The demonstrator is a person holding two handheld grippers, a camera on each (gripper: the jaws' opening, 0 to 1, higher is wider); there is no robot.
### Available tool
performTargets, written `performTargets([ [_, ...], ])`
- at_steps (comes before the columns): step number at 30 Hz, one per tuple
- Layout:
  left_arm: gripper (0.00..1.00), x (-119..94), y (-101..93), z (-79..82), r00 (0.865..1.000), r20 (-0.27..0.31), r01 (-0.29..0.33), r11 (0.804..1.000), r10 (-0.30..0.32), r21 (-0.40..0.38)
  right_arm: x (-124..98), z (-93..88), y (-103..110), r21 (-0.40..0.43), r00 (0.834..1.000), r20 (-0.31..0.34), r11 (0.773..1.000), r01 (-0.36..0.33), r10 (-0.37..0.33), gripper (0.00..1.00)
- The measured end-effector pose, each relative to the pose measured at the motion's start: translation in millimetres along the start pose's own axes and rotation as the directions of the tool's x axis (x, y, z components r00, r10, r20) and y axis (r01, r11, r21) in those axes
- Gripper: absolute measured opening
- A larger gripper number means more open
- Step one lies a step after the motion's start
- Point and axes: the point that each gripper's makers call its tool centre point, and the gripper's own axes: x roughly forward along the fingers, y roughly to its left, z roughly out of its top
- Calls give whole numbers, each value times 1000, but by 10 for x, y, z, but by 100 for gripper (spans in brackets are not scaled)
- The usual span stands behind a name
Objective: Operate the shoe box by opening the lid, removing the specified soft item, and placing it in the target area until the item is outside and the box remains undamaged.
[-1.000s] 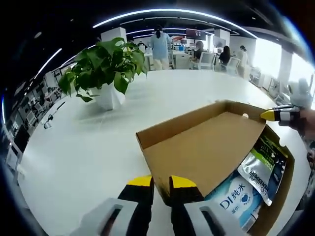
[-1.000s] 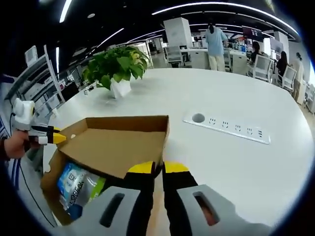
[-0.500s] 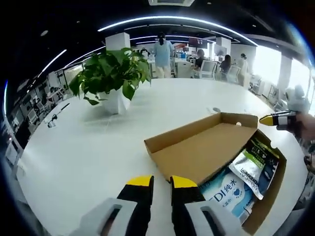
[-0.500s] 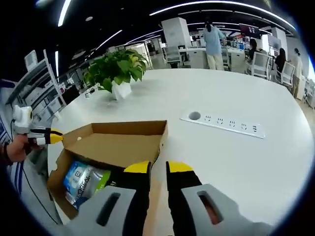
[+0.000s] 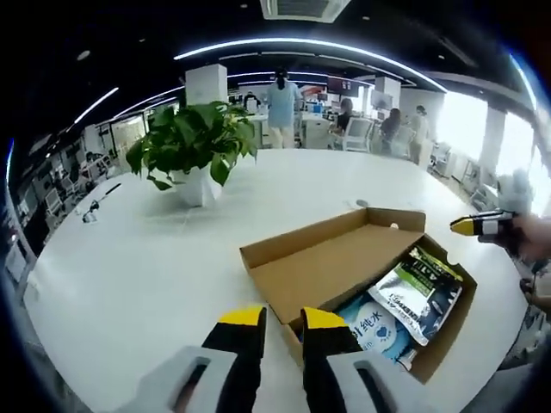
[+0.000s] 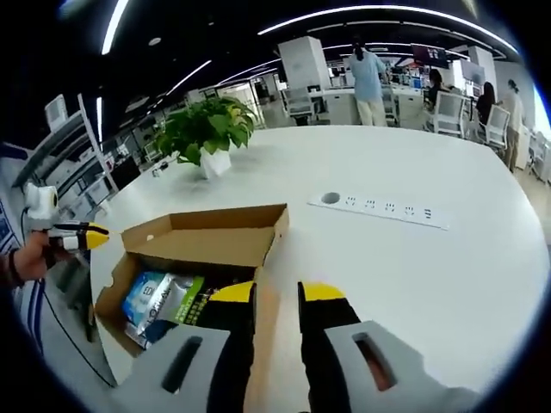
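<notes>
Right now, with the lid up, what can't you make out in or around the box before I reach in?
- Left gripper view: the lid covers part of the box interior; only the upper packets show.
- Right gripper view: the right gripper blocks the box's near side.
- Packet print is too small to read fully.
- Right gripper view: the jaws hide whether they pinch the lid.

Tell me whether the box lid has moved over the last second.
Yes. The lid has swung further open, away from the packets, judged against the power strip on the table: more of the box's inside shows now.
</notes>
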Motion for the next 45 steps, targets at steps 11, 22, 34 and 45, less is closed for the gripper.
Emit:
performTargets([
  [11, 21, 46, -487, -128, 992, -26, 121, 993, -121, -6, -329, -170, 13, 8, 1000, 15, 1000, -5, 5, 24],
  [22, 28, 138, -915, -343, 968, -89, 231, 972, -234, -44, -586, -291, 91, 3, 999, 35, 1000, -19, 19, 28],
  [34, 28, 257, -1211, -529, 943, -154, 285, 955, -294, -79, -790, -629, 159, 50, 998, 57, 999, -8, 5, 29],
  [45, 27, 397, -1339, -686, 923, -193, 298, 936, -333, -186, -1014, -847, 263, 65, 998, 65, 998, -14, 9, 30],
])
